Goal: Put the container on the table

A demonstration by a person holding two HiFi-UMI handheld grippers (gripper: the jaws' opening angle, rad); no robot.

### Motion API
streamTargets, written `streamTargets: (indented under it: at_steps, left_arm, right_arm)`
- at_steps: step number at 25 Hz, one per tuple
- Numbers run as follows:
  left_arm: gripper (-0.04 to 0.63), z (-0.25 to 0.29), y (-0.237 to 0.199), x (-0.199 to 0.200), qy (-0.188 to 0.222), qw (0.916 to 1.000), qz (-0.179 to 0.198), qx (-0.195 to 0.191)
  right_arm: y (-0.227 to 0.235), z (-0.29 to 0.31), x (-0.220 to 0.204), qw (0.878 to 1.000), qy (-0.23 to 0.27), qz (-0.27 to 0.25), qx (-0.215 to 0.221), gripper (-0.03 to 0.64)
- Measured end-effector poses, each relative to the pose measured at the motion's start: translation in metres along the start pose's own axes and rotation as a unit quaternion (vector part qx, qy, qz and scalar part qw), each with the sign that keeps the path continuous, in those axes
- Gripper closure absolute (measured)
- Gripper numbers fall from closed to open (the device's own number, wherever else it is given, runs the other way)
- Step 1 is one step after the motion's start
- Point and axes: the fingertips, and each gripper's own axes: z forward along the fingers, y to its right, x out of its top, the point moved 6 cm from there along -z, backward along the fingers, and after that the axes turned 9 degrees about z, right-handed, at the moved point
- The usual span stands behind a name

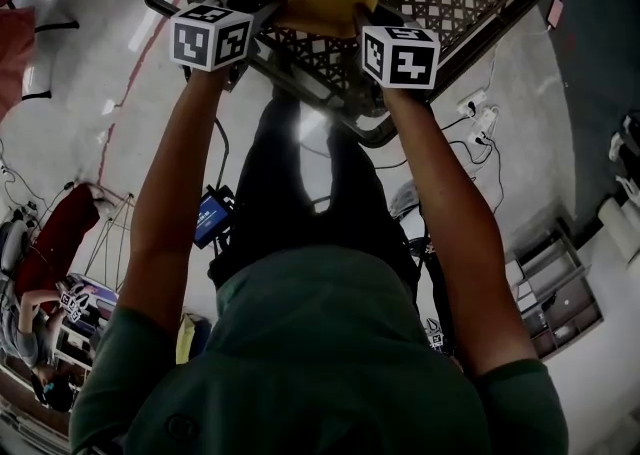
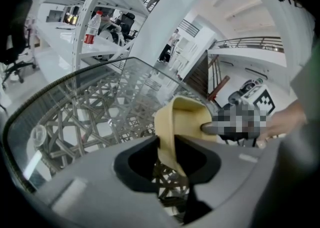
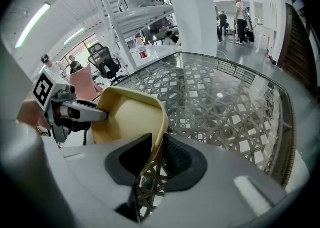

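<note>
The left gripper (image 2: 167,148) pinches one side wall of the yellow container (image 3: 127,114). In the left gripper view the thin wall runs upright between the two dark pads and meets both of them. The right gripper (image 3: 156,144) does the same on the opposite side wall. Its pads are closed on the curved yellow rim, and the wall leans against the pad on the left of that view. So the container is carried between the two grippers, one at each side, and its hollow inside shows in the right gripper view. In the head view two bare forearms (image 1: 162,213) stretch forward from a green shirt (image 1: 300,363). The marker cubes (image 1: 210,36) sit on the grippers just beside the container. The container is over the near edge of the table (image 3: 225,101), which has a glass top with a dark rim over a woven lattice. This lattice shows through the gap below both pairs of jaws. Whether the bottom of the container touches the glass, I cannot tell. Farther off, behind the table, stands a white shelf rack (image 3: 135,16) with a black office chair (image 3: 104,57) near it. In the left gripper view a bottle with a red label (image 2: 91,27) stands on a white worktop (image 2: 60,35). At the far end of the hall some persons (image 3: 239,9) stand on the shiny floor.
</note>
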Motion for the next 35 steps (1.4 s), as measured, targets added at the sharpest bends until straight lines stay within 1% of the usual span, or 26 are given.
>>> streamTargets:
  at_steps: [6, 10, 12, 16, 20, 23, 29, 32, 35]
  left_arm:
    - [0.483, 0.002, 0.003, 0.005, 0.011, 0.9999, 0.012, 0.001]
    - [0.474, 0.000, -0.001, 0.011, 0.021, 0.9995, 0.022, 0.006]
    - [0.457, -0.002, -0.003, 0.013, 0.025, 0.9993, 0.025, 0.009]
    - [0.451, -0.004, -0.002, 0.016, 0.029, 0.9990, 0.034, 0.010]
    - [0.440, -0.011, 0.001, 0.021, 0.032, 0.9987, 0.039, 0.013]
    - [0.428, -0.021, 0.006, 0.029, 0.034, 0.9984, 0.043, 0.013]
    - [0.423, -0.049, 0.018, 0.048, 0.052, 0.9967, 0.059, 0.022]
    - [0.423, -0.068, 0.027, 0.063, 0.066, 0.9950, 0.071, 0.024]
    - [0.442, -0.092, 0.041, 0.084, 0.085, 0.9923, 0.086, 0.028]
  right_arm:
    - [0.004, 0.003, 0.000, 1.000, -0.002, -0.003, -0.010, 0.538]
    - [0.006, 0.008, 0.001, 1.000, -0.010, -0.010, -0.025, 0.543]
    - [0.009, 0.009, 0.000, 0.999, -0.015, -0.012, -0.031, 0.543]
    - [0.016, 0.008, -0.003, 0.999, -0.020, -0.010, -0.036, 0.541]
    - [0.017, 0.005, -0.002, 0.999, -0.028, -0.007, -0.035, 0.523]
    - [0.015, -0.005, 0.003, 0.999, -0.028, -0.010, -0.038, 0.497]
    - [0.012, -0.027, 0.015, 0.999, -0.010, -0.014, -0.041, 0.472]
    - [0.007, -0.048, 0.027, 0.999, 0.010, -0.017, -0.041, 0.472]
    - [0.000, -0.076, 0.042, 0.998, 0.038, -0.021, -0.037, 0.473]
